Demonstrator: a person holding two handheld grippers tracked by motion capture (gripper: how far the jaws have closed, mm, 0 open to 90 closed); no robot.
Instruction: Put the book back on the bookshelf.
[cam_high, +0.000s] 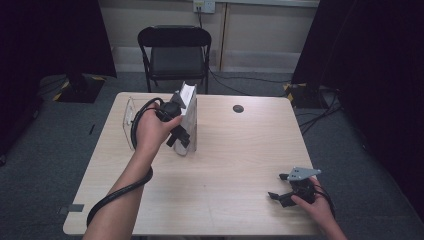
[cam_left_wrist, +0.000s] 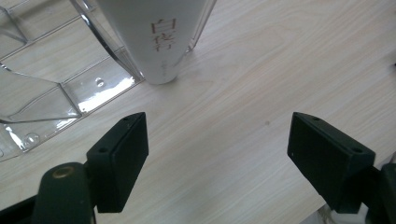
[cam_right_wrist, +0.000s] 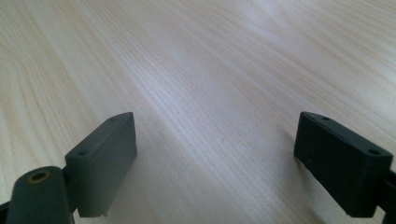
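White tube (cam_left_wrist: 156, 39) stands upright in a clear holder (cam_left_wrist: 51, 100) on the counter (cam_high: 235, 150), maybe leaning a bit. Left gripper (cam_left_wrist: 217, 156) fingers are open near it; right gripper (cam_right_wrist: 229, 161) fingers are open too.

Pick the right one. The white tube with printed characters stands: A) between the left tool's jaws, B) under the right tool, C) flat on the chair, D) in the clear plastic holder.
D: the white tube stands upright in the clear plastic holder, ahead of the open left tool.
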